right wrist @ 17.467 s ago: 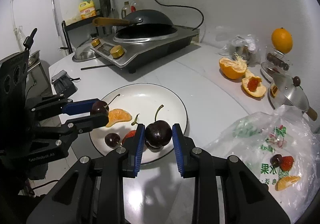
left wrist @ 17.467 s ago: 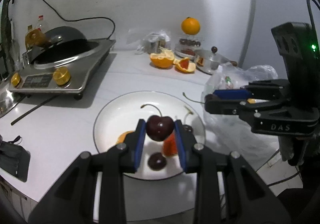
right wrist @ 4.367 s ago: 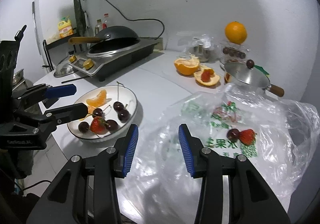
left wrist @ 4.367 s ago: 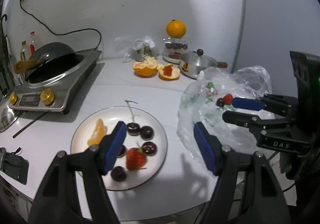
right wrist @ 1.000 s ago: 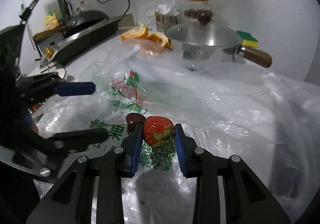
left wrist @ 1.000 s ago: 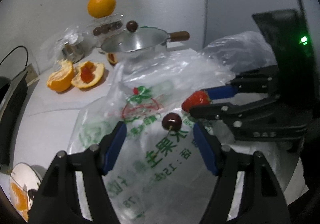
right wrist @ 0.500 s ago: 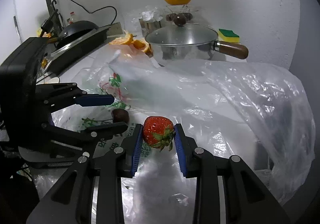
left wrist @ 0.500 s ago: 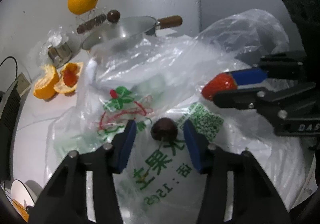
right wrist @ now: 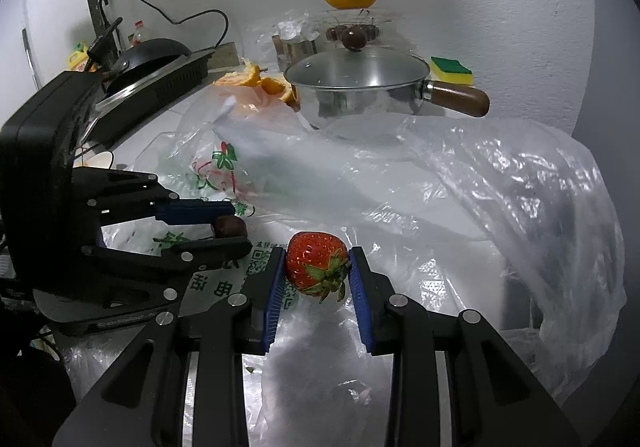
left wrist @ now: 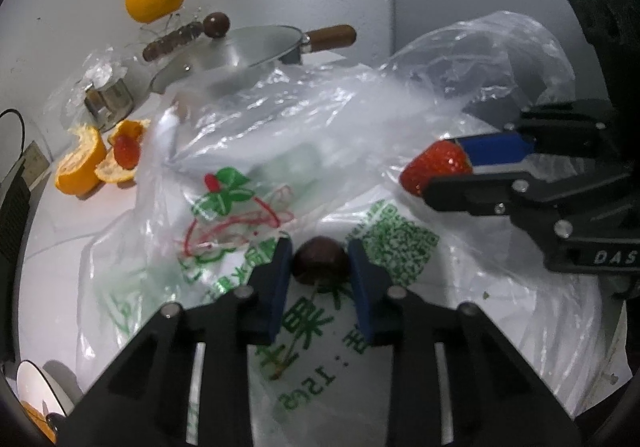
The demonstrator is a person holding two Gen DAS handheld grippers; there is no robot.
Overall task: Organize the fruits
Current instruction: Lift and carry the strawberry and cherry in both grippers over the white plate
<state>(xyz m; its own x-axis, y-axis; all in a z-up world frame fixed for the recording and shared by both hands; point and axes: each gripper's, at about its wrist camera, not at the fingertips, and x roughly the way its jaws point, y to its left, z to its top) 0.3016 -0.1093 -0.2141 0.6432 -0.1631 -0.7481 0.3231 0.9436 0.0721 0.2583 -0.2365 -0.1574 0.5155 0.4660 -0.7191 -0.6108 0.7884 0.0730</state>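
On the left, the left claw (left wrist: 320, 267), its jaws having just closed in, pinches a dark cherry (left wrist: 320, 261) lying on the printed plastic bag (left wrist: 248, 207) spread over the table (left wrist: 60, 239). To its right, the right claw (right wrist: 318, 271) grips a red strawberry (right wrist: 316, 261) above the same bag.

Both tools are matte black plastic; the left gripper (left wrist: 320, 271) has blue ribbed pads and silver screw heads; the right gripper (right wrist: 318, 271) matches, with white "DAS" lettering on its side.
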